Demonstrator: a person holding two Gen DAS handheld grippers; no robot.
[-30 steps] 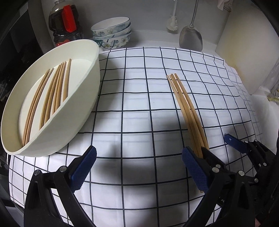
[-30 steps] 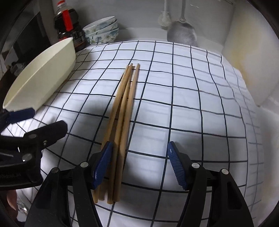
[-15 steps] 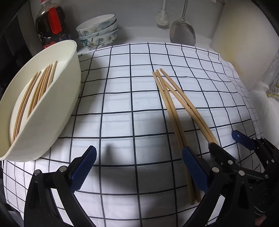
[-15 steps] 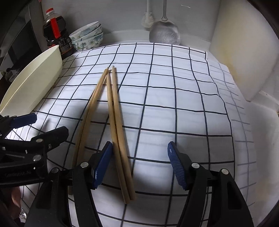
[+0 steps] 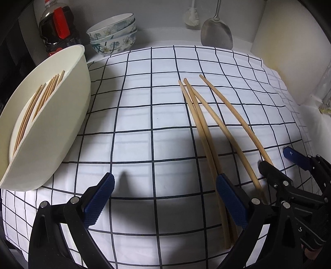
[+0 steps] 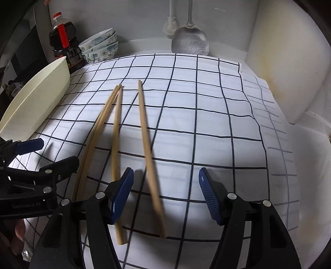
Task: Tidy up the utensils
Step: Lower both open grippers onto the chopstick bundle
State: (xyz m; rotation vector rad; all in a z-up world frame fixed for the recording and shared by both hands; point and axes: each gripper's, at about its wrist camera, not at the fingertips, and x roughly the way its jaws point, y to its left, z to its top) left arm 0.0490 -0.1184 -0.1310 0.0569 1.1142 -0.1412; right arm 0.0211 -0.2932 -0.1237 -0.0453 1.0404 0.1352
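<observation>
Four loose wooden chopsticks (image 5: 203, 126) lay fanned across a white cloth with a dark grid (image 5: 134, 115), their far tips close together and their near ends splayed toward the cameras. In the right wrist view two of them ran side by side on the left, a third lay just right of those, and the fourth chopstick (image 6: 148, 144) sat apart, slightly blurred, its near end passing between the blue pads of the right gripper (image 6: 164, 182). That gripper's jaws stood spread above the cloth, with no pad pressing on the stick; the third chopstick ran under its left finger.

The left gripper (image 5: 165, 190) also hung with its jaws spread wide and nothing between its pads; the two leftmost chopsticks ran just beside and under its right finger (image 5: 231, 200). The right gripper's black frame and one blue pad showed at the lower right of the left wrist view, just beside the near ends of the outer sticks.

A cream oval basin (image 5: 68, 115) rested on the cloth's left edge and held more chopsticks (image 5: 39, 105) lying lengthwise inside. Behind it stood a dark sauce bottle with a red cap (image 5: 56, 27) and a stack of floral bowls (image 5: 113, 35). A metal spatula (image 5: 216, 33) and a white brush (image 5: 191, 17) stood at the back wall.
</observation>
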